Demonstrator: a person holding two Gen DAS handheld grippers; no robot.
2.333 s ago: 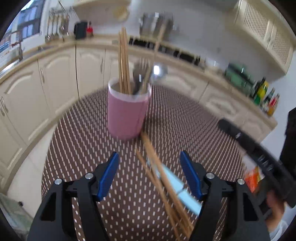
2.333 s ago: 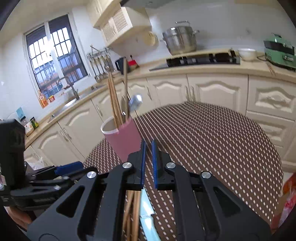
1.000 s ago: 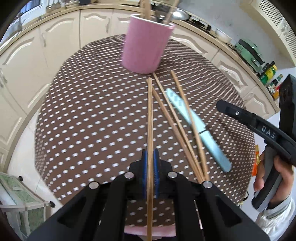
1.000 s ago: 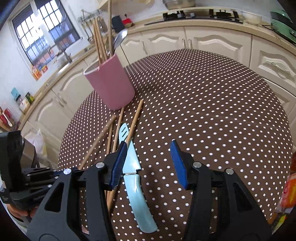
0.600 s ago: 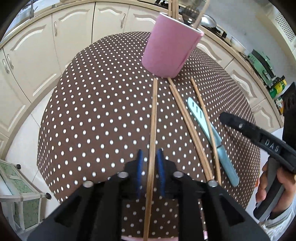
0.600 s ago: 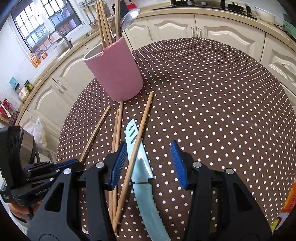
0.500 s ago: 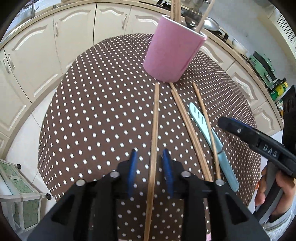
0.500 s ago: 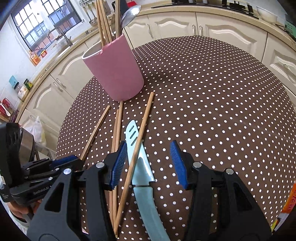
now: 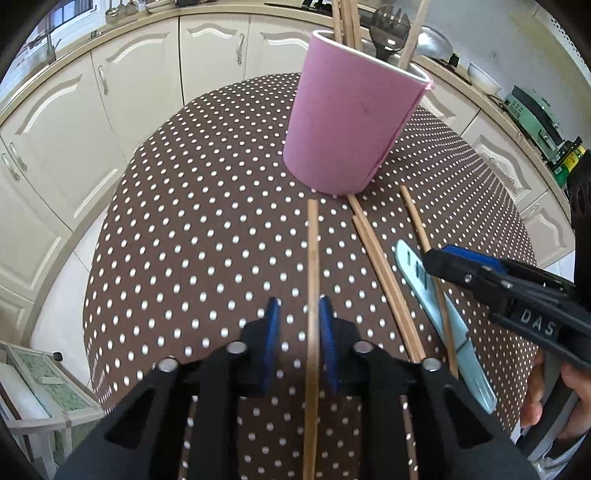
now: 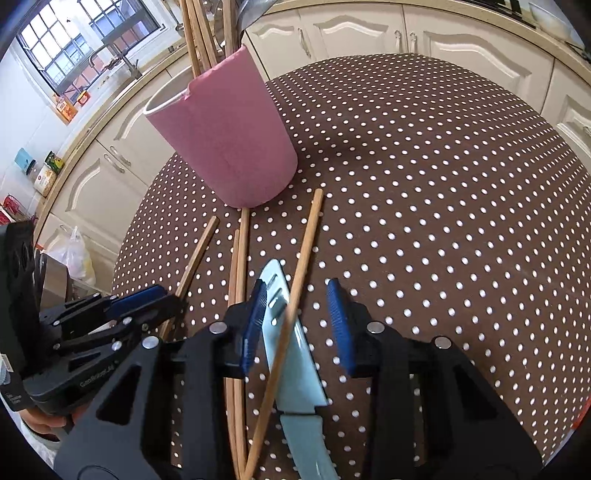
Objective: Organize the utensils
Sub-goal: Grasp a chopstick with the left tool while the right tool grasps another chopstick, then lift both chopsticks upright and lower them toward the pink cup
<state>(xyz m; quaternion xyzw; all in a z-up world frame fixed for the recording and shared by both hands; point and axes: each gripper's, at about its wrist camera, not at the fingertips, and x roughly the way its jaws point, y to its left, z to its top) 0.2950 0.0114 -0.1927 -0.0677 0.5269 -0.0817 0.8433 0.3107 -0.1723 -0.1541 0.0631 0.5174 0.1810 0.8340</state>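
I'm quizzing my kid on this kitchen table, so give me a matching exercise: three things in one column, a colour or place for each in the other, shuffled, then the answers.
Things:
1. cup
2. knife
3. fork

Descriptions:
A. light blue, lying on the table
B. standing in the cup
C. pink, upright on the tablecloth

Pairs: 1-C, 2-A, 3-B

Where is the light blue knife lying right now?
The light blue knife lies flat on the dotted tablecloth between the right claw's open fingers, crossed by one chopstick, short of the pink cup.
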